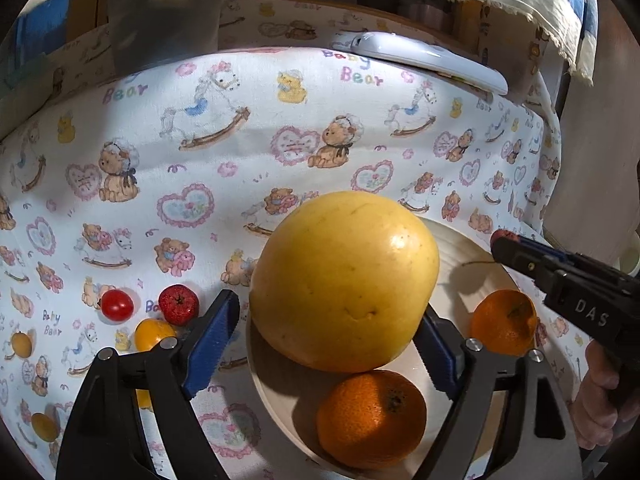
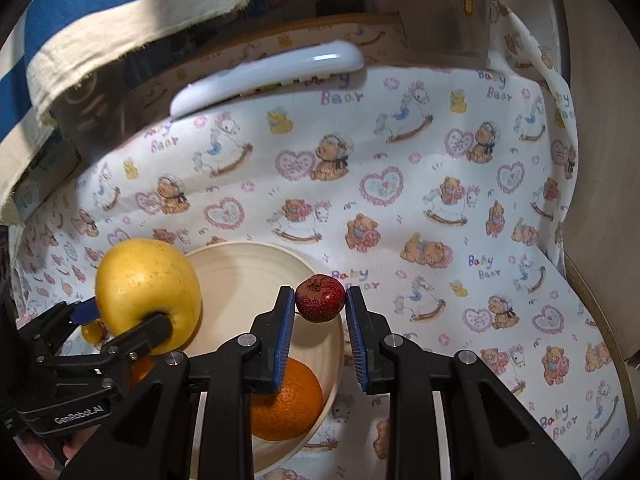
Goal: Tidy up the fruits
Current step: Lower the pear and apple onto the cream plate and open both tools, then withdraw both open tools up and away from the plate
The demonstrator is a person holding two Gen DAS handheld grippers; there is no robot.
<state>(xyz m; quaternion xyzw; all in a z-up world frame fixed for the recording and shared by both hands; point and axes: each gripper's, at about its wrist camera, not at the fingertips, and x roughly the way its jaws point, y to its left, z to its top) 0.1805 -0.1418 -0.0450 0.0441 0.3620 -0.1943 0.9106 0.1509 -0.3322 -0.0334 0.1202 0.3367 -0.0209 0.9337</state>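
Smooth round yellow pomelo [image 1: 344,280] clamped in left gripper [image 1: 324,344] above cream ceramic plate [image 1: 460,248]; right gripper [image 2: 320,304] pinches speckled red fruit [image 2: 320,298]; bear-print cloth [image 1: 200,168] below.

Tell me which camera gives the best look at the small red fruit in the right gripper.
The right wrist view: the small red fruit sits unobstructed between the right gripper pads. The left wrist view shows only its edge at that gripper's tip.

left tongs [image 1: 328,344] clamped, right tongs [image 2: 320,320] clamped
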